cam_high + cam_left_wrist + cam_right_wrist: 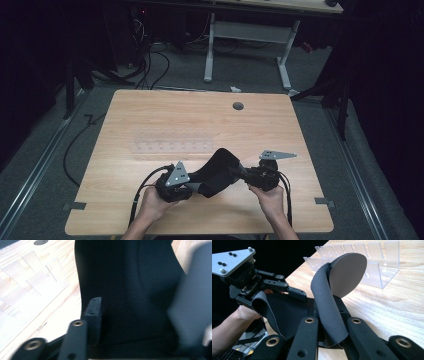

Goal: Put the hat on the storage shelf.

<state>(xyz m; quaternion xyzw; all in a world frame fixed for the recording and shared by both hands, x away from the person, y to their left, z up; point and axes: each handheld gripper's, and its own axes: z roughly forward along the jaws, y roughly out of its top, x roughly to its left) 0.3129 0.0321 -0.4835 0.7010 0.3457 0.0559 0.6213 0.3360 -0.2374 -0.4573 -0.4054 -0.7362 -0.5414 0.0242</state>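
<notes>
Pinching a strip of the black cloth point(329, 312) between its jaws, the right gripper point(332, 322) is closed tight on the fabric, which curls up and over into a rounded grey flap. The left gripper point(175, 187) also has the cloth: from the right gripper view its jaws reach into a dark fold and look closed on it, and its own view shows one pad point(93, 315) pressed flat against the black fabric.

The cloth hangs between the two grippers just above the near middle of the table point(125, 115), bunched and twisted, not spread out. It looks soft and limp, so it will sag wherever it is not held.

To do this well, I judge that both grips should stay firm while the hands draw apart evenly, so the twist comes out without the strip slipping free on the right. Keep the pull level and low, then lay the fabric down flat.

A clear slotted rack point(172, 142) stands just beyond the cloth; mind that the rounded flap does not catch its dividers as the fabric opens.
</notes>
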